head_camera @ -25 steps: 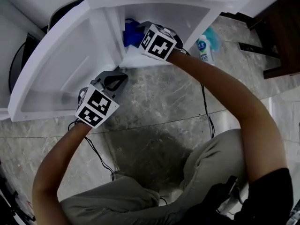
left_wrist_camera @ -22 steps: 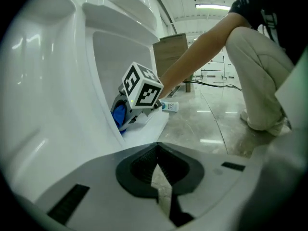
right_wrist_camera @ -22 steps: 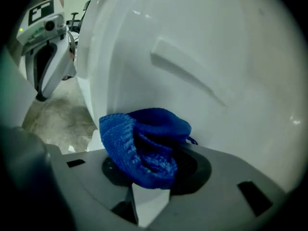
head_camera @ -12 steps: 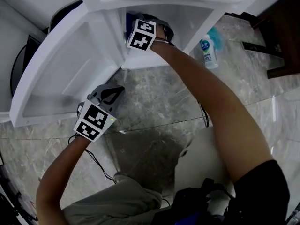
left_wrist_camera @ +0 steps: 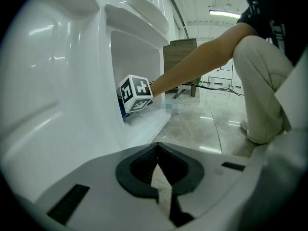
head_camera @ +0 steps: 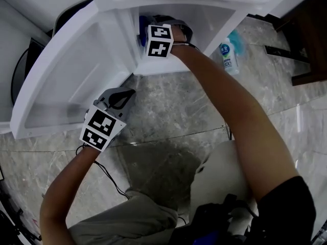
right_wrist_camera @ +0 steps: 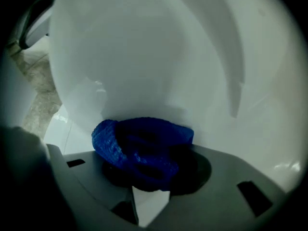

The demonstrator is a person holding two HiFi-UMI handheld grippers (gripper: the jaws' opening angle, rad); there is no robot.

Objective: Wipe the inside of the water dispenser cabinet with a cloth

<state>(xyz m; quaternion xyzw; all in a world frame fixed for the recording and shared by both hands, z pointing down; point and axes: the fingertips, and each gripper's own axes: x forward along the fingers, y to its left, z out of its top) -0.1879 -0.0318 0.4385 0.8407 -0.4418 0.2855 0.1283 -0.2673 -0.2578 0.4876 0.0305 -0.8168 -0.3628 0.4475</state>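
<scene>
Jaws of R gripper (right_wrist_camera: 149, 182) are closed part-way on the bunched blue cloth (right_wrist_camera: 142, 146), which looks pressed vs. the white inner wall of the water dispenser cabinet (right_wrist_camera: 144, 57), low on its left side by the open door (head_camera: 66, 70); L gripper (left_wrist_camera: 161, 177) jaws are fully together, empty, outside near the door edge. Prob. mid-wipe: next needs steady pressure & a sweep across the wall w/o dropping the cloth. Writing: bottle (head_camera: 227, 55) on the floor (head_camera: 168, 111) has a blue/white label, print too small to read.
</scene>
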